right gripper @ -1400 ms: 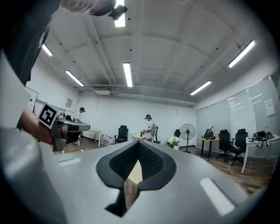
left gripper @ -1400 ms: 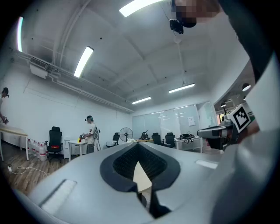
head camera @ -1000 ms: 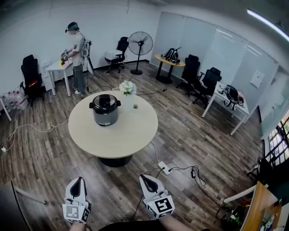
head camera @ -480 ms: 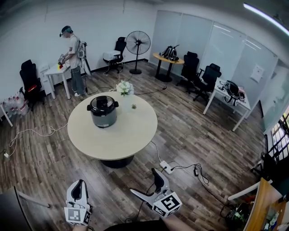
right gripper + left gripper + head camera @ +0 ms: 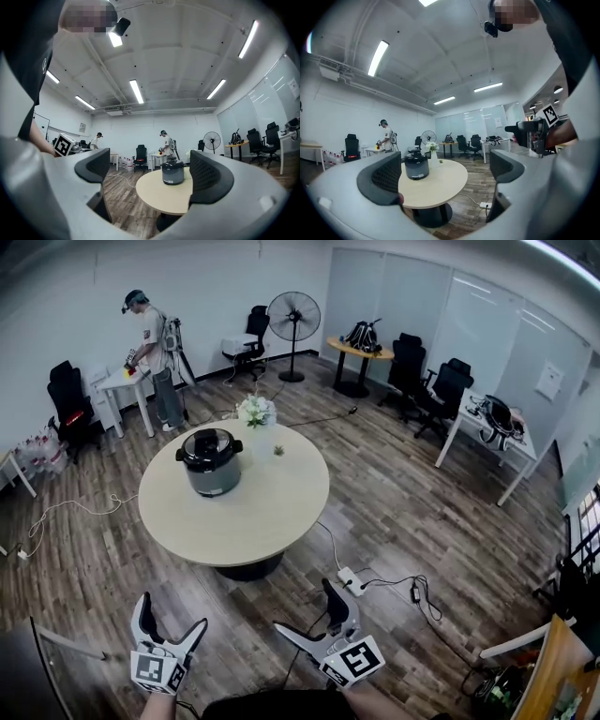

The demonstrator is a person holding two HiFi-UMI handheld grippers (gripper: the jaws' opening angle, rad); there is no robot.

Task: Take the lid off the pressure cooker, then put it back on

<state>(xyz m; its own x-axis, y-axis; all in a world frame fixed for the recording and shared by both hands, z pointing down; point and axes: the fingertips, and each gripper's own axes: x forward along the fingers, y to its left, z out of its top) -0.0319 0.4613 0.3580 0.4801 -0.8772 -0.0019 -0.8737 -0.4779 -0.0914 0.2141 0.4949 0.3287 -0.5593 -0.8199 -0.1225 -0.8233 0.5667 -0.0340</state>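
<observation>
The dark grey pressure cooker (image 5: 210,463) stands with its black lid (image 5: 209,443) on, at the far left part of the round beige table (image 5: 258,517). Both grippers hang low in the head view, well short of the table. My left gripper (image 5: 172,615) has just been opening and is open, with nothing between its jaws. My right gripper (image 5: 305,608) has also just opened wide and is empty. The left gripper view shows the cooker (image 5: 416,167) far off between the jaws of the left gripper (image 5: 445,159). In the right gripper view the cooker (image 5: 173,172) is equally distant beyond the right gripper (image 5: 150,159).
A vase of white flowers (image 5: 256,413) stands on the table behind the cooker. A power strip with cables (image 5: 352,579) lies on the wooden floor by the table's near right side. A person (image 5: 155,348) works at a small white table at the back left. A fan (image 5: 293,317), chairs and desks line the walls.
Both grippers went from shut to open: the right one first, the left one in the last half second. Both hands shifted a little, and the table sits slightly nearer in the head view.
</observation>
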